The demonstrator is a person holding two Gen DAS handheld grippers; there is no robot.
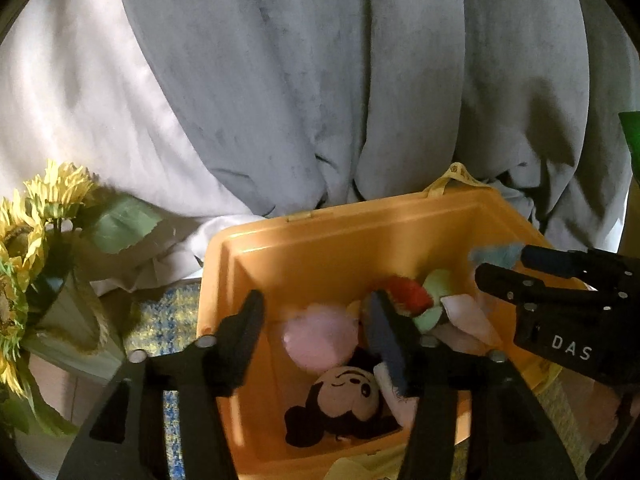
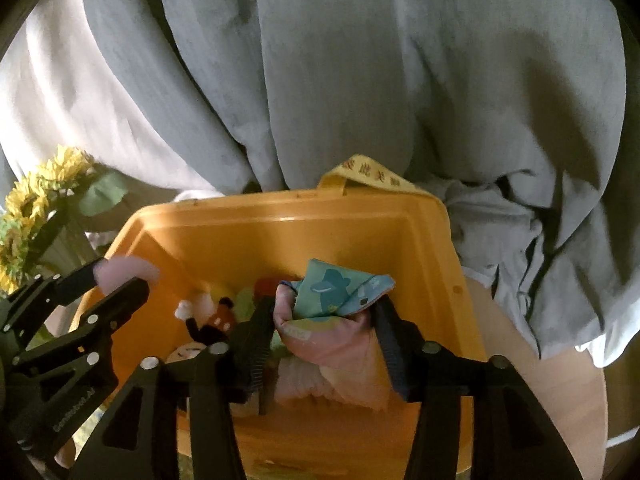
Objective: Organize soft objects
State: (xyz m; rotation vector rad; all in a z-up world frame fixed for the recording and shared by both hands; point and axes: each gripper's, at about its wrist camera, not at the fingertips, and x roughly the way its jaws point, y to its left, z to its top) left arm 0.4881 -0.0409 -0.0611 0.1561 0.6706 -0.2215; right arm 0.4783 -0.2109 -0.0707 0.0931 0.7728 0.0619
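An orange plastic bin (image 1: 360, 208) (image 2: 280, 204) sits below both grippers. My left gripper (image 1: 316, 300) (image 2: 120, 276) is open over it; a blurred pink fluffy toy (image 1: 320, 336) lies loose between its fingers, clear of the left pad. A black-eared mouse plush (image 1: 344, 394) and a red and green toy (image 1: 416, 300) lie in the bin. My right gripper (image 2: 324, 306) (image 1: 502, 260) is over the bin's right side, shut on a folded teal and pink soft cloth (image 2: 332, 300) that fills the gap between its pads.
Grey fabric (image 1: 320, 80) hangs in heavy folds behind the bin. Artificial sunflowers (image 1: 36, 240) (image 2: 32, 200) in a pale box stand at the left. A blue-yellow rug (image 1: 168, 312) lies under the bin, with wooden floor (image 2: 560, 360) to the right. A yellow strap (image 2: 368, 176) sticks up behind the rim.
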